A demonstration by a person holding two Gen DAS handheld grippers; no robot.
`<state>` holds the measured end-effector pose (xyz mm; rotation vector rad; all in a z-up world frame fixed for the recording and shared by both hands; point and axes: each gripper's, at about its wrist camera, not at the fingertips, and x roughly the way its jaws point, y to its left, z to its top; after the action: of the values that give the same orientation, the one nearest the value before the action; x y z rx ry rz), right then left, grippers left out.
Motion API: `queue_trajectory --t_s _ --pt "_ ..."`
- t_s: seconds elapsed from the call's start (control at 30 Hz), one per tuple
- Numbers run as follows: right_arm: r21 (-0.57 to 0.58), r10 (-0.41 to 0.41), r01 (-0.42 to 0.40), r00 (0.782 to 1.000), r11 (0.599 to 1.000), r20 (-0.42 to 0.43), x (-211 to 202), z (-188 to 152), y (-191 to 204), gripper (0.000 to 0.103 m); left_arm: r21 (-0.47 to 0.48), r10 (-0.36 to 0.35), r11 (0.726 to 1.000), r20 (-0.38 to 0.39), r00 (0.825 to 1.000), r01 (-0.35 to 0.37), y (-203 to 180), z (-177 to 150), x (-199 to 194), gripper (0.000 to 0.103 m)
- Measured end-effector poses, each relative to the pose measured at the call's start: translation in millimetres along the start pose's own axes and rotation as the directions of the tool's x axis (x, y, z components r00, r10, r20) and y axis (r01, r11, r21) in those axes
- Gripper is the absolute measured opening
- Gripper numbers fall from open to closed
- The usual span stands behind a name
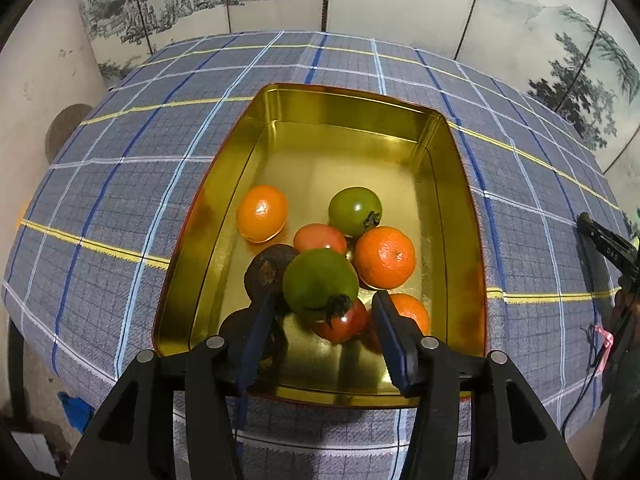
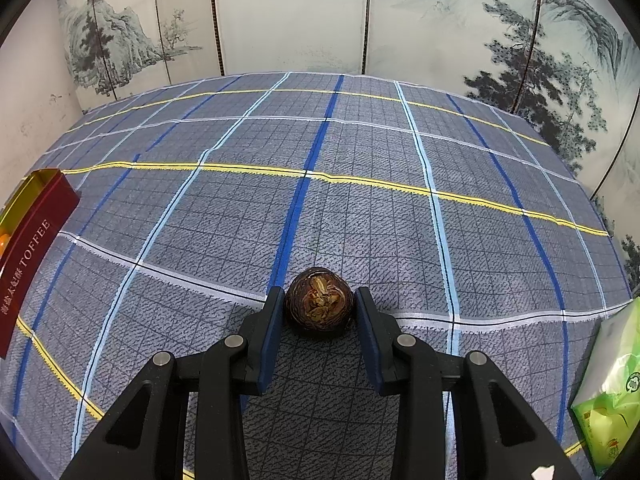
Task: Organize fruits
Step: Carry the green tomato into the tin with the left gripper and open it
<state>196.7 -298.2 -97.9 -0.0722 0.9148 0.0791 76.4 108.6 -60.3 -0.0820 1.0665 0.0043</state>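
A gold tin (image 1: 256, 128) on the checked cloth holds several fruits: two oranges (image 1: 385, 257), green tomatoes (image 1: 354, 210), red tomatoes (image 1: 341, 323) and dark brown fruits (image 1: 264, 271). My left gripper (image 1: 322, 309) is open above the tin's near end, its fingers either side of a green-and-red tomato (image 1: 320, 283), not touching it. My right gripper (image 2: 318, 310) is over the cloth, with its fingers against both sides of a dark brown fruit (image 2: 319, 302) that rests on the cloth. The tin's red side (image 2: 32, 240) shows at the far left of the right wrist view.
A green plastic packet (image 2: 612, 392) lies at the table's right edge. The right gripper's tip (image 1: 600, 236) shows at the right edge of the left wrist view. A painted folding screen (image 2: 288, 12) stands behind the table.
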Motion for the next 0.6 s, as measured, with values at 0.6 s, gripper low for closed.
queue_trajectory --t_s 0.6 --pt "0.010 -0.029 0.029 0.999 1.000 0.019 -24 9 26 0.032 0.007 -0.022 1.000 0.083 0.996 0.021 -2 -3 -26 0.063"
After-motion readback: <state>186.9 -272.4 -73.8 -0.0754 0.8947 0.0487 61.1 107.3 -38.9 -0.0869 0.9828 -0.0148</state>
